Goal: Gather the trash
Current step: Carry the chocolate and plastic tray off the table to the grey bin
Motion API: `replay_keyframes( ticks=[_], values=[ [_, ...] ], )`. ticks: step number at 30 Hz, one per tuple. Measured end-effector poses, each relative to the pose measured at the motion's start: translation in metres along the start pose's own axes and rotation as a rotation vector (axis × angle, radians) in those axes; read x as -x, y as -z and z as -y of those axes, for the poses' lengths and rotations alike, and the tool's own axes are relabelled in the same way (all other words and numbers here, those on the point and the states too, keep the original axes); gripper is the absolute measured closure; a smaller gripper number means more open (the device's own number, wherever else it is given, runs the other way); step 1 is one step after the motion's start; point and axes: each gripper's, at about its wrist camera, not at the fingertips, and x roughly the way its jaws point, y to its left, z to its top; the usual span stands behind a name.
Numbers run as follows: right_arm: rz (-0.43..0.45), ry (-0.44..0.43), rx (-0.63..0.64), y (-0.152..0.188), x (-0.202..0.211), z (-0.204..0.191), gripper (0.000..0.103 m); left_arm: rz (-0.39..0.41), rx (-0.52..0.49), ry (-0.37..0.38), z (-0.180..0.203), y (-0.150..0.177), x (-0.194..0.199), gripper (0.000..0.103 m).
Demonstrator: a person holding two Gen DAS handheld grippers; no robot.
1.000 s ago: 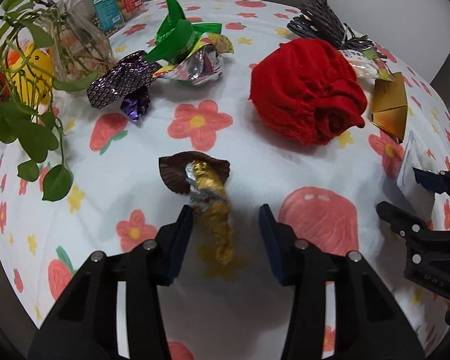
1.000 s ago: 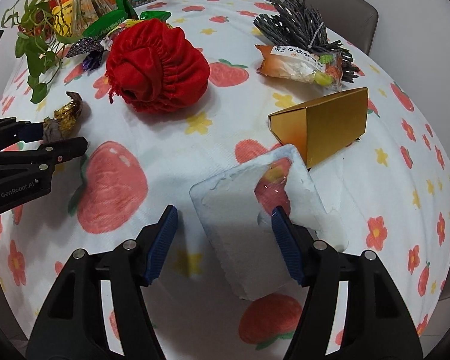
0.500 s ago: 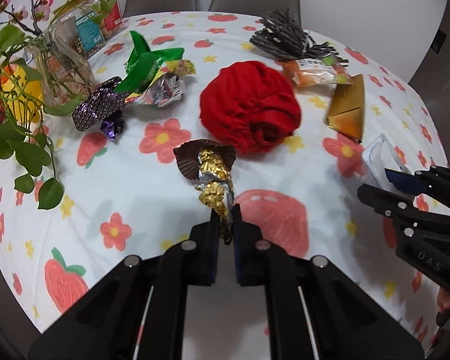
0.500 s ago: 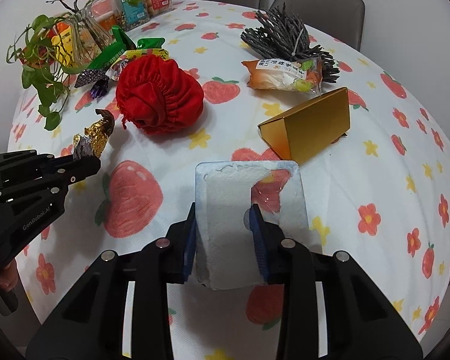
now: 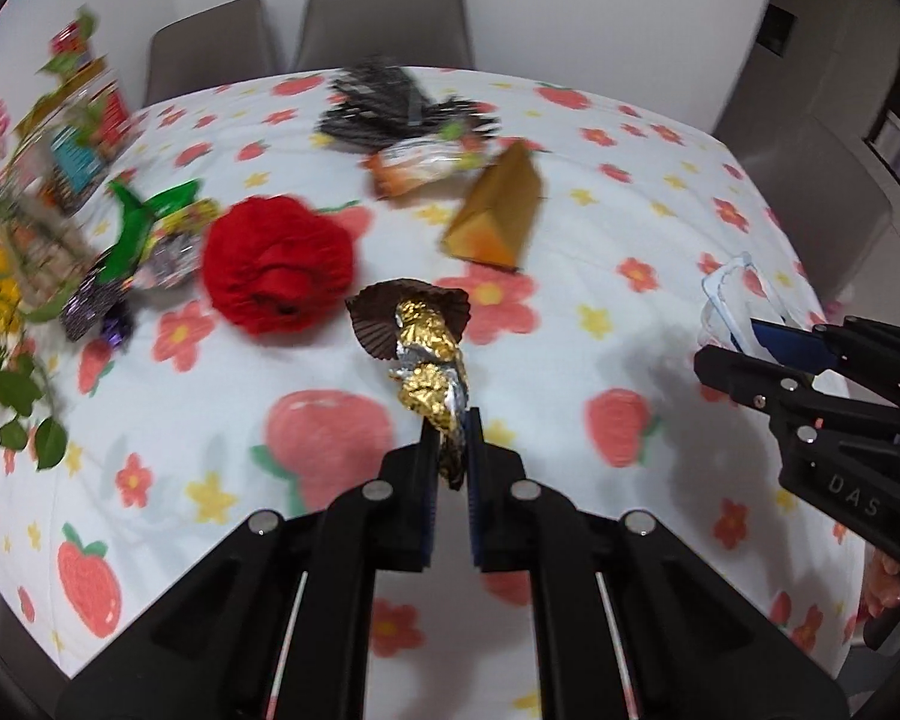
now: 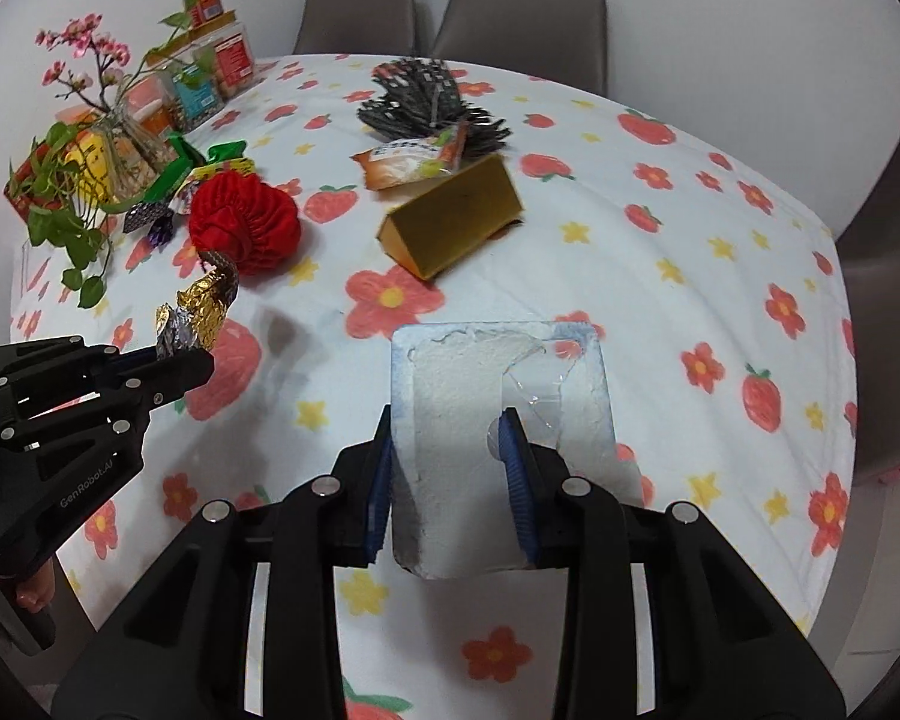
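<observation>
My left gripper (image 5: 450, 426) is shut on a gold foil wrapper (image 5: 429, 360) with a brown paper cup at its far end, held up above the table; it also shows in the right wrist view (image 6: 201, 309). My right gripper (image 6: 450, 420) is shut on a torn white plastic blister pack (image 6: 480, 396), lifted off the flowered tablecloth (image 6: 690, 276); the pack shows at the right of the left wrist view (image 5: 735, 300). More wrappers lie at the far left: green and purple ones (image 5: 144, 228).
A red paper lantern (image 6: 243, 228), a gold box (image 6: 453, 219), an orange snack bag (image 6: 411, 159) and a bundle of dark twigs (image 6: 426, 96) lie on the table. A vase with plants and snack boxes (image 6: 108, 138) stands far left. Grey chairs (image 6: 516, 6) stand behind.
Both grippers closed from open, the left on the gold wrapper and the right on the blister pack. Both then lifted their items off the table and pulled back.
</observation>
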Motion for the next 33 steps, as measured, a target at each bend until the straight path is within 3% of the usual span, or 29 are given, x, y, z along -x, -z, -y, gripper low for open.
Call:
replay_keyframes(
  ticks=[9, 17, 24, 33],
  values=[
    [0.038, 0.143, -0.25, 0.068, 0.055, 0.087, 0.071, 0.0, -0.252, 0.156, 0.114, -0.004, -0.002, 0.094],
    [0.072, 0.265, -0.443, 0.152, 0.118, 0.186, 0.071, 0.006, -0.473, 0.272, 0.254, 0.013, 0.008, 0.094],
    [0.069, 0.336, -0.523, 0.242, 0.172, 0.281, 0.071, -0.014, -0.541, 0.328, 0.387, 0.049, 0.017, 0.094],
    [0.037, 0.417, -0.553, 0.337, 0.219, 0.375, 0.071, -0.06, -0.6, 0.4, 0.543, 0.096, 0.008, 0.094]
  ],
)
